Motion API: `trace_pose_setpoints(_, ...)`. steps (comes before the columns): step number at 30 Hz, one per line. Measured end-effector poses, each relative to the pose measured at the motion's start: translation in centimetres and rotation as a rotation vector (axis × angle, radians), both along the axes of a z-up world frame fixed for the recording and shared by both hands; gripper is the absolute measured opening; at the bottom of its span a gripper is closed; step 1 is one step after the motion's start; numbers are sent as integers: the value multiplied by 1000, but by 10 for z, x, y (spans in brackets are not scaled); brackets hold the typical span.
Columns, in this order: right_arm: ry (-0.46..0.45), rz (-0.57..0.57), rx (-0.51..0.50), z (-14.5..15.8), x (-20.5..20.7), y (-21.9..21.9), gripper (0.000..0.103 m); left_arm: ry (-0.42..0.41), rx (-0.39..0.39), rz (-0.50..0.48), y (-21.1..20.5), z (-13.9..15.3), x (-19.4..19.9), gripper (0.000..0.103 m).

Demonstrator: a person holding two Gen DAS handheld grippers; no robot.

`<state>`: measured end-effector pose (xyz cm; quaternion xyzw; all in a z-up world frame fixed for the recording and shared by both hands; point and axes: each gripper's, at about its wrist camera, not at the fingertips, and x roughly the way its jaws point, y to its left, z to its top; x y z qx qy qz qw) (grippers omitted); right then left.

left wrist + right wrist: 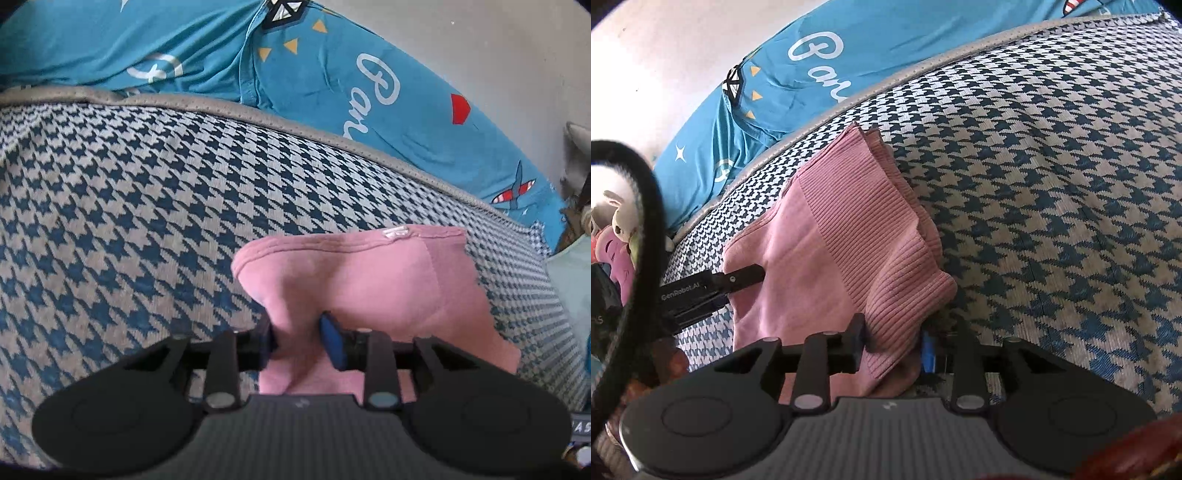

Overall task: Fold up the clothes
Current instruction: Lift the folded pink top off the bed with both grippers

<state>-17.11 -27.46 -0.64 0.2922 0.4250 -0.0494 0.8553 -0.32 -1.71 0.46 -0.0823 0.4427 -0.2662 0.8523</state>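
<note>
Two hand-held grippers are on the pink garment point(834, 236) here, one at each end, and it lies part-folded on the houndstooth mat point(122, 206) that covers the bed. From the left wrist camera, the left hand-held gripper point(295, 343) has its jaws drawn in narrow with a pinch of pink cloth bunched up between them, the blue pad point(334, 345) pressed against the fabric. The hemmed edge with a small white tag point(397, 233) runs across the far side of the garment, well short of the mat's grey piped border point(295, 123). Over on the right wrist camera, the right hand-held gripper point(892, 349) is clamped on the ribbed band point(886, 269), which droops down between its fingers at the near corner. The same view catches the left hand-held gripper point(738, 278) coming in from the left side, its black finger laid on the smoother pink panel. Room to work: plenty of bare houndstooth to the right of the garment in the right view, and a broad stretch to the left of it in the left view. Beyond the border sits a blue printed sheet point(332, 88) against a pale wall point(498, 55). A few soft toys point(617, 236) sit at the far left edge of the right view.
</note>
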Motion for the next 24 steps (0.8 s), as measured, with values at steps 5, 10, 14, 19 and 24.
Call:
trace_pose_setpoints(5, 0, -16, 22, -4, 0, -4, 33, 20, -35, 0, 2, -4, 4, 48)
trace_pose_setpoints(10, -9, -31, 2, -5, 3, 1, 30, -11, -13, -6, -4, -5, 2, 39)
trace_pose_setpoints(14, -18, -24, -48, -1, 4, 7, 24, -89, 81, -11, -16, 0, -6, 15)
trace_pose_setpoints(19, -29, -8, -142, 9, 6, 21, 22, -293, 267, -40, -43, 15, -33, 11)
trace_pose_setpoints(24, -82, 38, -235, 22, 10, 41, 22, -401, 361, -42, -54, 21, -44, 11)
